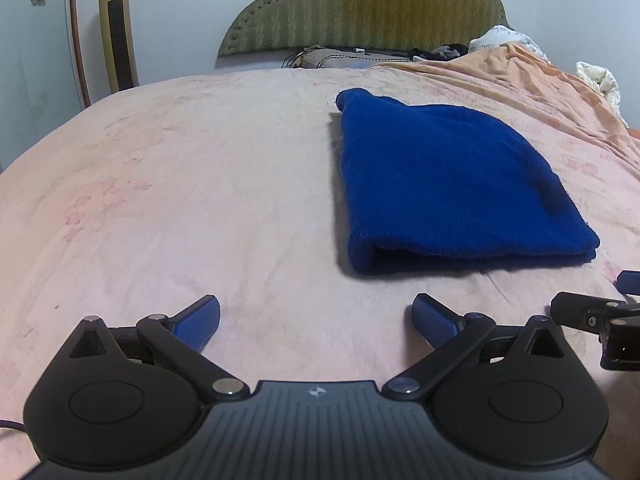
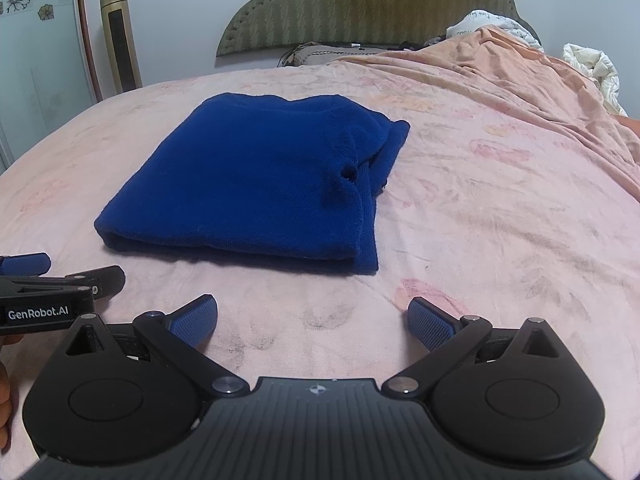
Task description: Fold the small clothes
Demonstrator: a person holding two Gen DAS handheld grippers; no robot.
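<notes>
1. The blue sweater (image 2: 256,176) lies folded flat on the pink bed (image 2: 500,208).
2. The left gripper (image 1: 316,322) and the right gripper (image 2: 313,320) hover near its front edge, jaws wide apart, holding nothing.

Both views are evenly lit by soft indoor light from above, moderately bright, with a faint pink cast on the bedsheet (image 1: 200,200) and no harsh glare; only the metal pins on the black gripper frames catch small highlights. The folded blue sweater (image 2: 248,184) throws a soft, narrow shadow along its near edge and left side, and its dark knit loses detail in the folds. Fisheye distortion bows the bed's far edge and the headboard (image 1: 360,4), corners darken to black, and focus stays fairly sharp throughout.
</notes>
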